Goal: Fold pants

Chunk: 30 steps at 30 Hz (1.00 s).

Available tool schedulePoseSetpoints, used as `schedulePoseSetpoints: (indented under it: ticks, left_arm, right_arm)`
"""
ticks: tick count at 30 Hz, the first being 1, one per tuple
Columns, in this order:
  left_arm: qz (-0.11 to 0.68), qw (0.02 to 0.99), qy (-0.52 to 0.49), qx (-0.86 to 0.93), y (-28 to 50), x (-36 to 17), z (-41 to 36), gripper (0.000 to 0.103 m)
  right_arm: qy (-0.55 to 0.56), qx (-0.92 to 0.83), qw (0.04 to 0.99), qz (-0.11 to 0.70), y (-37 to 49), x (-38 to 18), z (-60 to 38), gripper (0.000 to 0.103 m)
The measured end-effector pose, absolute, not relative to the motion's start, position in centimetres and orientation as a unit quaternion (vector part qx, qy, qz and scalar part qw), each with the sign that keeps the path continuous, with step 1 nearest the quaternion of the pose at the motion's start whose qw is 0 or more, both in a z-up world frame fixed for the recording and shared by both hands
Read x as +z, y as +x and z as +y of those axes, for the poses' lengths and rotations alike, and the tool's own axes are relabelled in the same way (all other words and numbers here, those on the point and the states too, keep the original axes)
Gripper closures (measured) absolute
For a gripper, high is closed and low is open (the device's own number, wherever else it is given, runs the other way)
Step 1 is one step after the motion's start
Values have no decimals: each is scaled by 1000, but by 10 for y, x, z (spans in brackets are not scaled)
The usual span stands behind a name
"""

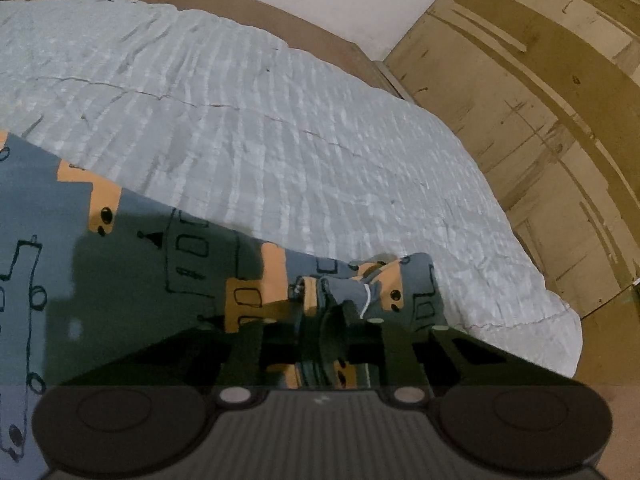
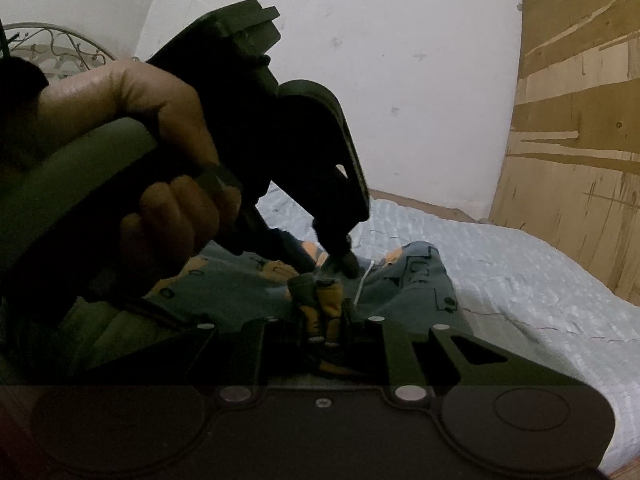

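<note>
The pants are grey-blue with orange patches and black line drawings. They lie across the light quilted bedspread toward the left. My left gripper is shut on a bunched edge of the pants with a white drawstring. In the right wrist view my right gripper is shut on a bunched fold of the pants. The left gripper, held in a hand, pinches the same edge just beyond it.
The bedspread covers a bed with a brown frame. A white wall is behind. A plywood panel stands at the right. An ornate metal headboard shows at far left.
</note>
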State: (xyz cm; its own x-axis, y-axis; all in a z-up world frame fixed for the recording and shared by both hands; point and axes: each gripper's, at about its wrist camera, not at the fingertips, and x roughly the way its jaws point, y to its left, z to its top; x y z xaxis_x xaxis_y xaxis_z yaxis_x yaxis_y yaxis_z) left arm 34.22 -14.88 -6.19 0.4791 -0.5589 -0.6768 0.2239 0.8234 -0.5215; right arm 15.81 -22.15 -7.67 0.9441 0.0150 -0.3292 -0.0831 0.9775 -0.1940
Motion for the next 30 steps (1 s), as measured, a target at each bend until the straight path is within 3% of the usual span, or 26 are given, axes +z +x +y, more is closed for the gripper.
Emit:
schedulePoseSetpoints:
  ticks: [7,30]
  left_arm:
    - [430,860,-163,-221,328,-42,-151,93]
    - [369,895,-178,-175,293,41,-41,94]
  right_arm:
    - [-99,24,984,149,151,-75,-222,89]
    - [-110,108,982,107,132,-5,-139,89]
